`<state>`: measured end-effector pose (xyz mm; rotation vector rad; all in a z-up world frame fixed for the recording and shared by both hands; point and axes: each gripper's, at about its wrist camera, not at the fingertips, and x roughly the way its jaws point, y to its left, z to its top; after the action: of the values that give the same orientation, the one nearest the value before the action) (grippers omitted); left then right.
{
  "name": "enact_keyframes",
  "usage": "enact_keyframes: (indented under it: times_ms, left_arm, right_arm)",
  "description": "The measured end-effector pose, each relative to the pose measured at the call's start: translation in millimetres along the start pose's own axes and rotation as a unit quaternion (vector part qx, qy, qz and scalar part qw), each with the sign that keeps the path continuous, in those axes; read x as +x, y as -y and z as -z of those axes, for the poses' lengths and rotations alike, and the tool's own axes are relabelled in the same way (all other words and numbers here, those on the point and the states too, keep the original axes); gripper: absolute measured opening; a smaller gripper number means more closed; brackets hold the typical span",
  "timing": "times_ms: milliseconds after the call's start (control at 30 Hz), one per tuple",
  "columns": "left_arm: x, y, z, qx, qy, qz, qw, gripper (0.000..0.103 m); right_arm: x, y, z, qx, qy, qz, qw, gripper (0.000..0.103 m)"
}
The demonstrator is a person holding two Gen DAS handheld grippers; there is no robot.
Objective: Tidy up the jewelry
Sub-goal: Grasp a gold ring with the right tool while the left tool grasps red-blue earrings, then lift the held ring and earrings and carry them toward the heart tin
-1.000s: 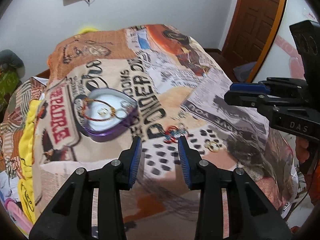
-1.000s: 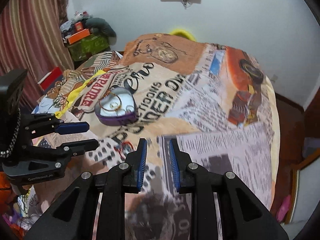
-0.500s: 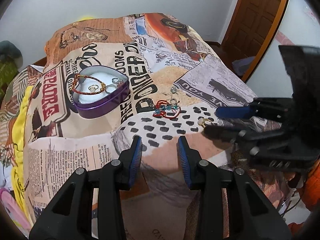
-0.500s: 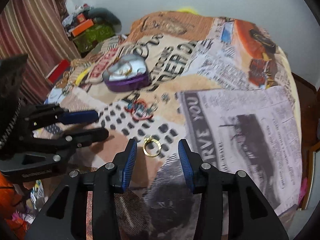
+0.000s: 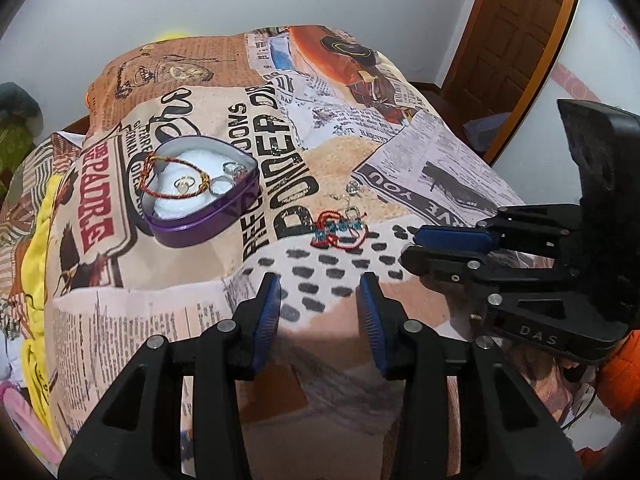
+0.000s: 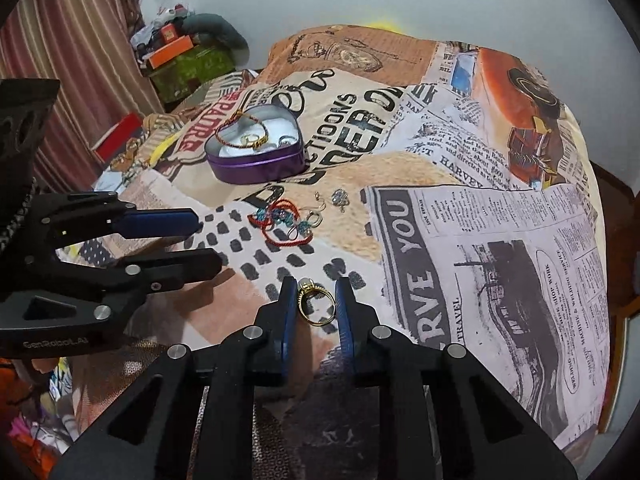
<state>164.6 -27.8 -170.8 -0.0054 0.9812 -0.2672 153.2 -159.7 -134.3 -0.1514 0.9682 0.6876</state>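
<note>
A purple heart-shaped tin (image 5: 200, 216) (image 6: 256, 168) sits on the printed bedspread, holding a red cord bracelet (image 5: 168, 184) and rings. A tangle of red and blue bracelets (image 5: 340, 232) (image 6: 284, 220) and small earrings (image 6: 338, 198) lie to its right. A gold ring (image 6: 316, 304) lies on the spread between the tips of my right gripper (image 6: 316, 292), whose jaws stand close on either side; I cannot tell if they touch it. My left gripper (image 5: 320, 292) is open and empty, short of the bracelets. The right gripper also shows in the left wrist view (image 5: 416, 248).
The bedspread (image 6: 480, 240) drapes over a raised surface and drops off at the near and right edges. Boxes and clutter (image 6: 180, 56) stand at the far left by a striped curtain. A wooden door (image 5: 516, 40) is at the far right.
My right gripper has come down around the gold ring and its jaws have narrowed on it. The left gripper has stayed open and shifted little.
</note>
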Motion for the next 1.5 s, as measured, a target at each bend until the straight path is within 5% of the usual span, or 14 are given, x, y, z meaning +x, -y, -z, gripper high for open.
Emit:
enact_keyframes:
  times_ms: [400, 633, 1500]
  left_arm:
    - [21.7, 4.9, -30.6, 0.021, 0.004, 0.004, 0.9998, 0.04]
    - [37.8, 6.6, -28.5, 0.022, -0.006, 0.012, 0.9997, 0.006]
    - [-54.7, -4.3, -28.4, 0.007, 0.109, -0.002, 0.994, 0.005]
  right_arm:
    - [-8.6, 22.2, -11.2, 0.034, 0.021, -0.005, 0.999, 0.017]
    - [-6.3, 23.8, -12.3, 0.035, 0.02, -0.009, 0.999, 0.017]
    - [-49.8, -6.9, -38.6, 0.019, 0.079, 0.008, 0.997, 0.017]
